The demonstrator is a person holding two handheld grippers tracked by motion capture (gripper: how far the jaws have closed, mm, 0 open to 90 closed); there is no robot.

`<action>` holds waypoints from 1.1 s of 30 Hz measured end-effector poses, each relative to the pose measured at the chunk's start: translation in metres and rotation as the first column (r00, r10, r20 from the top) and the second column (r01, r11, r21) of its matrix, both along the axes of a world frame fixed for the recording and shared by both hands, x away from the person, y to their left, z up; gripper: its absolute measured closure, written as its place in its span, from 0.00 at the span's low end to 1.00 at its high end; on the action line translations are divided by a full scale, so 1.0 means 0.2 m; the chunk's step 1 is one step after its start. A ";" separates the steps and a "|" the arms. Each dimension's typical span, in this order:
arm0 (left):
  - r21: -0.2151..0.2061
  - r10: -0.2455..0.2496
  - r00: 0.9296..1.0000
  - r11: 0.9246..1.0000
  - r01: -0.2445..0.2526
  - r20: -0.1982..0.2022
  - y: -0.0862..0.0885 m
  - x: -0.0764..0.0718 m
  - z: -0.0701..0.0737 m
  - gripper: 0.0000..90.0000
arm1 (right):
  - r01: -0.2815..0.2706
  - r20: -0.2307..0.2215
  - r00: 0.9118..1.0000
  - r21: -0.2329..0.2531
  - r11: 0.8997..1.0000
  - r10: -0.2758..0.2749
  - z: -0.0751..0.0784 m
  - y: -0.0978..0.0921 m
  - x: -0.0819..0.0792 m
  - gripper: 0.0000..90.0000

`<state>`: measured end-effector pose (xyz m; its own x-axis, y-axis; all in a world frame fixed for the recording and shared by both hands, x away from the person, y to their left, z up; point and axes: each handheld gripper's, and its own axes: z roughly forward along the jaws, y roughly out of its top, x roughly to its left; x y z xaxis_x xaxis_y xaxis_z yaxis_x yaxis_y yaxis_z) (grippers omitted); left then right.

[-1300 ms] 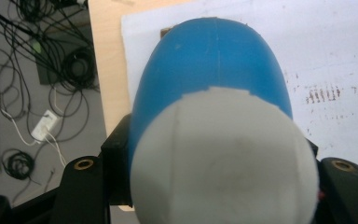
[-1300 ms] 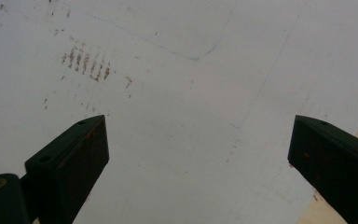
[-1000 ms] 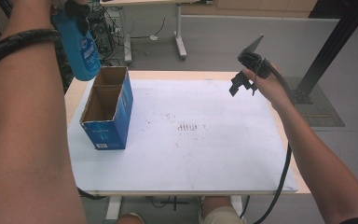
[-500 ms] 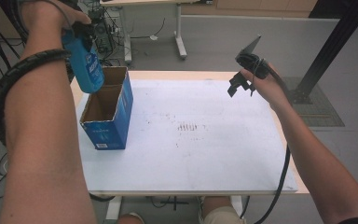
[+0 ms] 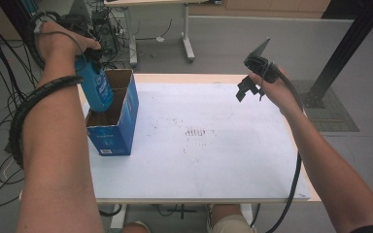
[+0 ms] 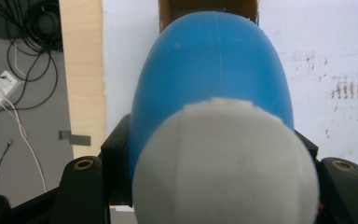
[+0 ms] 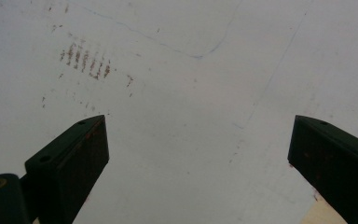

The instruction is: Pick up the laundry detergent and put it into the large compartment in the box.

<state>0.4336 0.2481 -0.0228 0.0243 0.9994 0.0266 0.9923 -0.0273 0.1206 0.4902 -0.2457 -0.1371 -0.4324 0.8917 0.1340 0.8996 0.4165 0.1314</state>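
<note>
From the high view we see our left gripper [image 5: 90,51] clamping a blue plastic bottle [image 5: 95,88], its lower end dipping into the open blue cardboard box [image 5: 121,126] at the left edge of the white table [image 5: 199,165]; the box's small white label is too blurred to read. Our right gripper [image 5: 248,88] hovers above the far right side. In the left gripper view, the jaws squeeze the bottle below its grey rounded cap [image 6: 223,163]. In the right gripper view, the jaws stand wide apart over faint brown smudges [image 7: 86,58].
</note>
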 end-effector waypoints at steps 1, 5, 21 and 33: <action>0.000 -0.001 1.000 1.000 0.001 -0.004 0.00 0.00 -0.02 0.42 | -0.001 0.002 1.000 -0.001 1.000 0.001 0.00 0.00 0.00 0.06; -0.003 -0.002 1.000 1.000 0.002 -0.016 0.00 0.01 -0.10 0.42 | -0.003 -0.001 1.000 -0.005 1.000 0.003 -0.01 0.02 0.00 0.06; 0.004 0.003 1.000 1.000 -0.003 -0.016 -0.03 0.00 -0.37 0.42 | -0.010 -0.015 1.000 -0.021 1.000 0.009 -0.03 0.05 0.02 0.06; -0.001 -0.002 1.000 1.000 0.002 -0.027 -0.05 0.00 -0.52 0.42 | -0.009 -0.019 1.000 -0.020 1.000 0.009 -0.04 0.06 0.02 0.06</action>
<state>0.4330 0.2371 -0.1262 0.0273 0.9993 0.0247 0.9952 -0.0295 0.0938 0.4933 -0.2345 -0.1457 -0.4380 0.8904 0.1240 0.8980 0.4271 0.1055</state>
